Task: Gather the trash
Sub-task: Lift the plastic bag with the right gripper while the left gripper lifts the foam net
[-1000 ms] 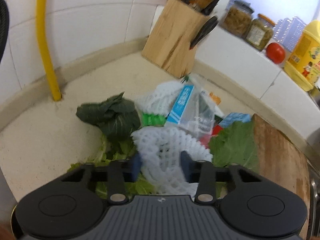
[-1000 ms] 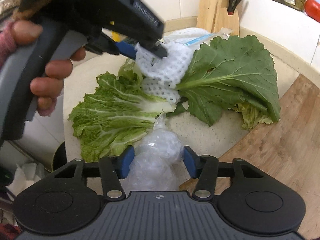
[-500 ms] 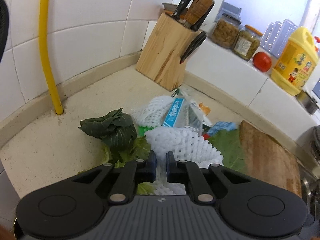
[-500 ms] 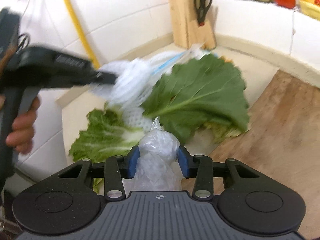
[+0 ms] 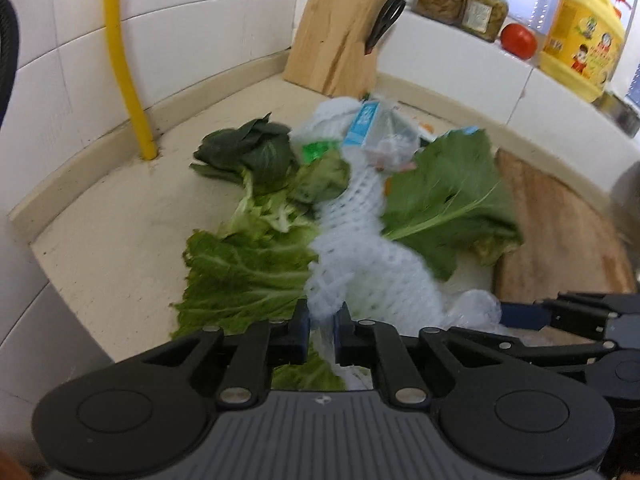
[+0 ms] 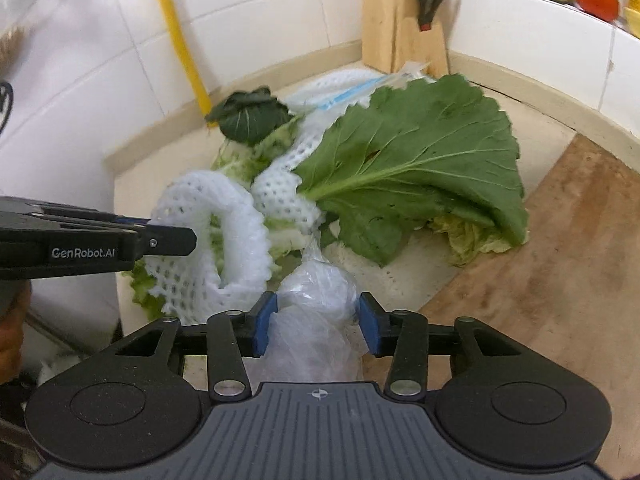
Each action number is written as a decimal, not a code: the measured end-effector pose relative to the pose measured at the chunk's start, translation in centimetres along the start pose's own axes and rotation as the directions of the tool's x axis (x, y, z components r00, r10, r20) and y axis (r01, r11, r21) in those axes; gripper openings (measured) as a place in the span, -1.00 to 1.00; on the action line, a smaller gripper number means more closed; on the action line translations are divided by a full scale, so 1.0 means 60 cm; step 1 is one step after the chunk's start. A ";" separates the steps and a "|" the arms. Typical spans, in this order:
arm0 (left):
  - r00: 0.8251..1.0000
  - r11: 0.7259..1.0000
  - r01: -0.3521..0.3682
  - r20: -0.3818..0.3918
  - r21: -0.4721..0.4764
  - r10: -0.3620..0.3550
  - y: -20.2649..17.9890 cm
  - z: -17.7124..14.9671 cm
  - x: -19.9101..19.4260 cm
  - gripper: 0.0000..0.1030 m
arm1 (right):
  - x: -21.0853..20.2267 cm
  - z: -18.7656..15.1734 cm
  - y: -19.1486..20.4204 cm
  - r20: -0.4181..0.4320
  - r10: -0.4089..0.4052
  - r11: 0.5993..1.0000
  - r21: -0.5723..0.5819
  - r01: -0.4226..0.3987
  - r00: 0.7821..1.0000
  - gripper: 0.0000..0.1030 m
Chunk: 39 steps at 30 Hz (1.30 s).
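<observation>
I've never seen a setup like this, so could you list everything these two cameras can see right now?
White foam fruit net: one held, long, stretched across the leaves; another white net lies behind.
Crumpled clear plastic bag: one, at the counter's front edge.
Big dark green leaf: one, beside the board.
Pale green cabbage leaves: several, left front.
Dark wilted greens: one bunch, near the pipe.
Blue-and-white carton: one, in the pile's back.
Wooden cutting board: one, right.
Wooden knife block: one, back corner, scissors hanging.
Yellow pipe: one, on the wall.
Glass jars: two, ledge.
Red tomato: one, ledge.
Yellow oil jug: one, ledge.
Left gripper: black, pinching the net.
Right gripper: black, blue pads around the bag.
</observation>
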<state>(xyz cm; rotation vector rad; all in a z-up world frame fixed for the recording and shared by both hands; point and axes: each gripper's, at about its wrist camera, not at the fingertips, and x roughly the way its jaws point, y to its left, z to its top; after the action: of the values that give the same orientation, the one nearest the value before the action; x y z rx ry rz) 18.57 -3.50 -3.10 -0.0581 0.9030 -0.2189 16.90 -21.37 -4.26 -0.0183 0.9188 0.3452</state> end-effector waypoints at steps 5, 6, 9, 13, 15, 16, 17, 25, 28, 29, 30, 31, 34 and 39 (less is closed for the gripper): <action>1.000 1.000 0.007 -0.012 -0.021 -0.007 -0.004 -0.016 0.016 -0.34 | 0.015 0.002 0.006 -0.017 -0.035 0.999 -0.042 0.035 0.999 0.25; 1.000 1.000 -0.001 -0.008 -0.015 0.001 -0.009 -0.018 0.019 -0.30 | 0.017 0.003 0.007 -0.020 -0.044 0.998 -0.047 0.043 0.999 0.25; 1.000 1.000 -0.012 0.005 -0.005 0.012 -0.019 -0.021 0.026 -0.30 | 0.018 0.001 0.008 -0.024 -0.064 0.996 -0.063 0.063 0.998 0.21; 1.000 0.999 0.009 0.001 -0.032 -0.009 -0.012 -0.027 0.026 -0.80 | 0.006 -0.002 0.022 -0.015 -0.104 0.990 -0.096 0.102 0.994 0.04; 1.000 0.999 0.010 0.006 -0.040 -0.009 -0.008 -0.029 0.021 -0.81 | -0.007 -0.003 0.034 0.007 -0.139 0.983 -0.124 0.139 0.990 0.01; 1.000 0.999 0.011 0.015 -0.034 -0.010 -0.008 -0.029 0.015 -0.81 | -0.013 -0.003 0.039 0.018 -0.154 0.979 -0.134 0.155 0.988 -0.01; 1.000 1.000 0.013 0.028 -0.028 -0.013 -0.009 -0.030 0.008 -0.82 | -0.020 -0.003 0.046 0.031 -0.173 0.973 -0.149 0.176 0.984 -0.02; 0.989 0.998 0.064 0.134 -0.009 -0.062 0.001 -0.028 -0.059 -0.82 | -0.077 0.008 0.092 0.142 -0.324 0.919 -0.190 0.347 0.935 -0.04; 0.983 0.997 0.078 0.165 -0.011 -0.075 0.010 -0.031 -0.082 -0.82 | -0.096 0.013 0.110 0.173 -0.358 0.902 -0.189 0.387 0.918 -0.04; 0.982 0.997 0.081 0.175 -0.013 -0.078 0.013 -0.033 -0.090 -0.82 | -0.103 0.015 0.117 0.183 -0.366 0.897 -0.190 0.398 0.912 -0.04; 0.979 0.996 0.085 0.185 -0.014 -0.081 0.017 -0.035 -0.098 -0.82 | -0.107 0.015 0.124 0.193 -0.371 0.893 -0.193 0.406 0.908 -0.04; 0.977 0.996 0.090 0.195 -0.015 -0.085 0.021 -0.037 -0.107 -0.82 | -0.112 0.015 0.133 0.204 -0.374 0.890 -0.197 0.412 0.905 -0.04; 0.970 0.995 0.097 0.226 -0.018 -0.091 0.033 -0.046 -0.133 -0.82 | -0.123 0.013 0.160 0.226 -0.368 0.886 -0.208 0.414 0.902 -0.04; 0.959 0.995 0.091 0.273 -0.036 -0.078 0.059 -0.068 -0.179 -0.82 | -0.136 0.008 0.213 0.254 -0.340 0.880 -0.253 0.401 0.906 -0.04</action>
<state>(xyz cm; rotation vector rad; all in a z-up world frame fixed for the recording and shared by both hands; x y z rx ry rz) 9.52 2.42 2.20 -0.1678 0.6321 -0.2618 8.92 -11.51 4.07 -0.4303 0.6341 0.1190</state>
